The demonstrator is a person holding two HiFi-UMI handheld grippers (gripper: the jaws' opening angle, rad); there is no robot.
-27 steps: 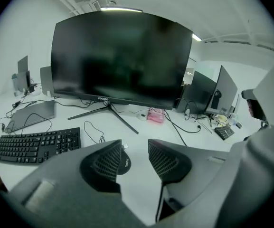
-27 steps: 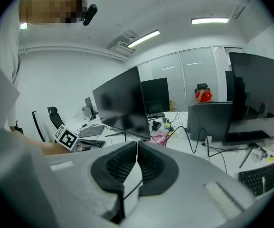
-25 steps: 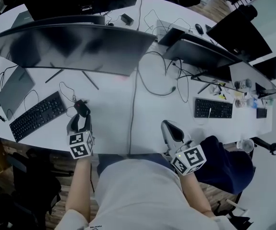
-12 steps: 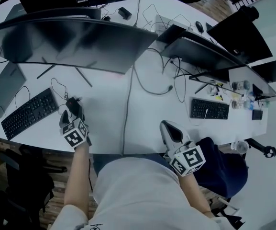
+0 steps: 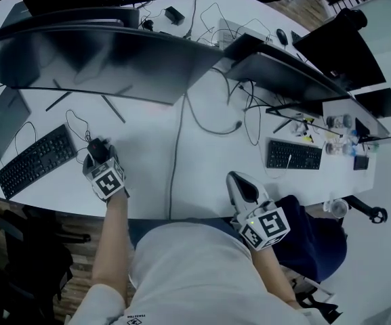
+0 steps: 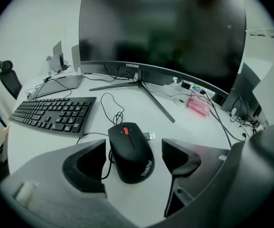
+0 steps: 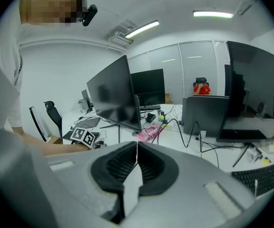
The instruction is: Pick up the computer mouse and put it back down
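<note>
Your left gripper has its jaws opening and spread wide, with the black computer mouse lying flat on the white desk between them. Neither pad presses on it; a gap shows on each side. The mouse's cable loops just beyond it, and the USB plug lies near your right jaw. A black keyboard sits close by on the left, and the curved monitor stands behind. Your right gripper has its jaws pressed together on nothing, well apart from the mouse
</note>
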